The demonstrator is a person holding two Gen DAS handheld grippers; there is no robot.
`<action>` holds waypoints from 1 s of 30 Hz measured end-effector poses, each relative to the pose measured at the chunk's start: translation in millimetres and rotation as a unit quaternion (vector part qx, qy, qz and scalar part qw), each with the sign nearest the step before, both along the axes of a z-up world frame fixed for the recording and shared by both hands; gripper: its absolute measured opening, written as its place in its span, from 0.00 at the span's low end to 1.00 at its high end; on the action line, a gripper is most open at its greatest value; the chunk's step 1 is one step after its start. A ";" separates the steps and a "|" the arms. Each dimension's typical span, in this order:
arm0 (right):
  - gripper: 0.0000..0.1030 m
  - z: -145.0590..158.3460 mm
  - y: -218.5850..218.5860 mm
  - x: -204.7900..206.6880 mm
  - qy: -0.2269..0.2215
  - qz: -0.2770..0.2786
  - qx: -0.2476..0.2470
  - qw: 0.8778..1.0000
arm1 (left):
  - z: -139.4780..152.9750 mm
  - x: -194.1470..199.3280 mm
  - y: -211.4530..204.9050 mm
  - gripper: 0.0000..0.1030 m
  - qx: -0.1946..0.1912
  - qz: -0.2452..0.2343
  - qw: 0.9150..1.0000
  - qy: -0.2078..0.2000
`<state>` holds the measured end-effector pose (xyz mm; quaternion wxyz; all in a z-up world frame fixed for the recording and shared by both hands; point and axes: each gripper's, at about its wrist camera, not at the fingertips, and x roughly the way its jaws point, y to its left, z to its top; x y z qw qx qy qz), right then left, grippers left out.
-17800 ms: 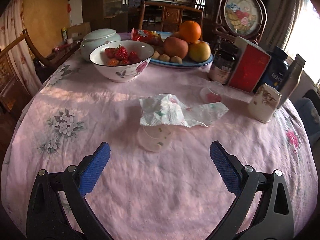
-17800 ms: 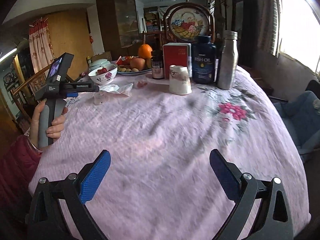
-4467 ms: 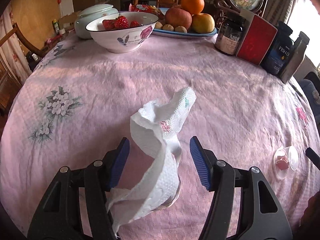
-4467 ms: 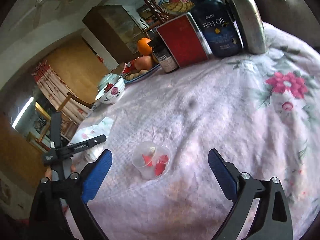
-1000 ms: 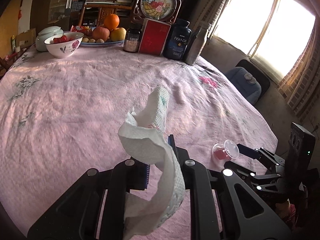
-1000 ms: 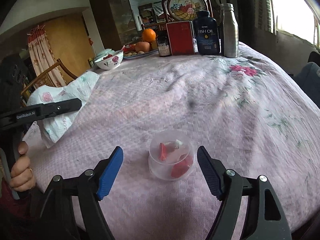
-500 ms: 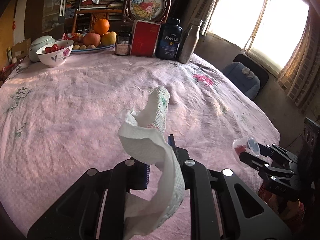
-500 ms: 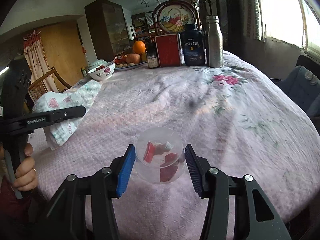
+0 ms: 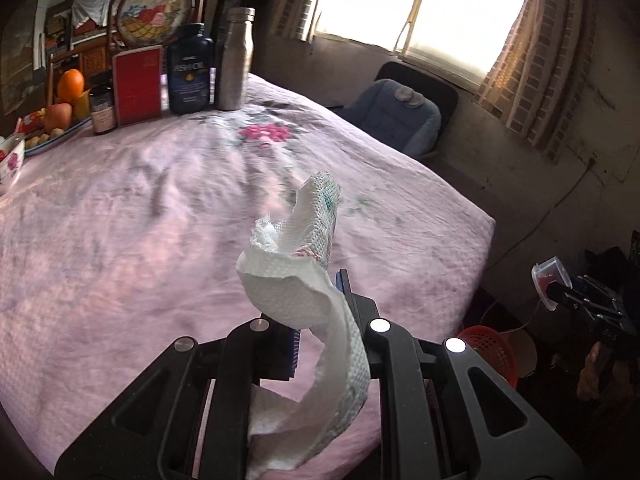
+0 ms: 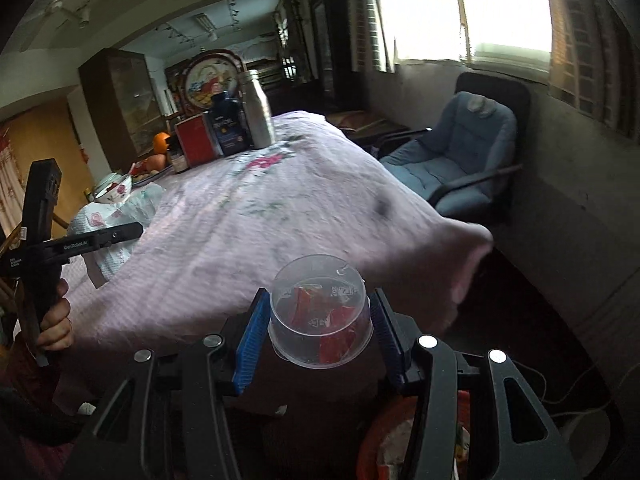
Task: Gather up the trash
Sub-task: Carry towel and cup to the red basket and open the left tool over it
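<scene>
Red basket (image 9: pixel 490 346) on the floor — beside the table (image 9: pixel 120 240).

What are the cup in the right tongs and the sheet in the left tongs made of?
Cup: likely thin clear plastic, glossy; the red scraps show through its wall and moulded marks are visible.
Sheet: paper towel by the look, white, matte, dimpled embossing, with a faint print; it curls limply.

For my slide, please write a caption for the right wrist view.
Right hand-held gripper holds a clear plastic cup beyond the table edge.
</scene>
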<state>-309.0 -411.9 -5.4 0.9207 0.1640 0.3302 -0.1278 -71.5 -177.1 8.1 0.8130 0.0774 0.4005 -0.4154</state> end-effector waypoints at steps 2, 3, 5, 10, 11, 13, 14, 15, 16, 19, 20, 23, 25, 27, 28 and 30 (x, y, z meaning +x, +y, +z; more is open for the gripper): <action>0.50 -9.2 -16.1 -20.5 0.006 -0.021 0.008 1.000 | -3.2 -8.3 -21.5 0.17 -0.004 -0.021 1.000 0.012; 0.50 -13.8 -23.9 -30.2 0.008 -0.030 0.013 0.999 | -4.3 -11.8 -30.5 0.17 -0.003 -0.031 0.999 0.015; 0.50 -21.8 -33.1 -42.5 0.012 -0.039 0.018 0.999 | -7.2 -21.8 -50.3 0.17 0.002 -0.051 0.999 0.016; 0.50 -42.4 -51.7 -67.4 0.016 -0.057 0.035 0.998 | -14.7 -55.1 -98.9 0.17 0.020 -0.106 0.994 0.011; 0.50 -46.5 -55.2 -71.7 0.015 -0.061 0.038 0.997 | -15.6 -61.1 -105.3 0.17 0.022 -0.115 0.993 0.010; 0.50 -53.5 -60.9 -79.6 0.012 -0.069 0.046 0.996 | -19.0 -76.3 -121.2 0.17 0.028 -0.141 0.990 0.011; 0.50 -55.2 -62.5 -82.4 0.011 -0.072 0.049 0.996 | -21.4 -84.0 -128.5 0.17 0.031 -0.154 0.988 0.011; 0.50 -57.6 -65.7 -85.3 0.009 -0.076 0.053 0.996 | -24.0 -89.9 -134.8 0.17 0.034 -0.165 0.986 0.012; 0.50 -60.2 -68.2 -88.4 0.008 -0.080 0.055 0.995 | -27.9 -98.5 -142.6 0.17 0.039 -0.180 0.983 0.014; 0.50 -65.5 -73.8 -97.3 0.003 -0.094 0.060 0.994 | -44.0 -124.1 -165.5 0.17 0.058 -0.219 0.974 0.027; 0.50 -66.8 -75.8 -101.0 0.000 -0.099 0.062 0.993 | -50.3 -132.5 -172.1 0.17 0.065 -0.232 0.970 0.031; 0.50 -69.4 -82.2 -112.8 -0.003 -0.113 0.063 0.992 | -74.0 -160.7 -192.1 0.20 0.088 -0.271 0.958 0.040; 0.50 -70.3 -85.9 -118.2 -0.005 -0.123 0.064 0.990 | -92.8 -182.3 -204.4 0.20 0.107 -0.302 0.946 0.045; 0.50 -69.2 -88.0 -123.1 -0.007 -0.131 0.062 0.989 | -108.5 -199.9 -213.0 0.20 0.121 -0.324 0.937 0.043; 0.50 -68.9 -89.0 -126.2 -0.009 -0.134 0.062 0.989 | -115.2 -206.0 -215.9 0.20 0.127 -0.332 0.933 0.046; 0.50 -69.1 -90.5 -129.8 -0.011 -0.137 0.064 0.988 | -126.6 -215.7 -220.7 0.20 0.135 -0.348 0.926 0.053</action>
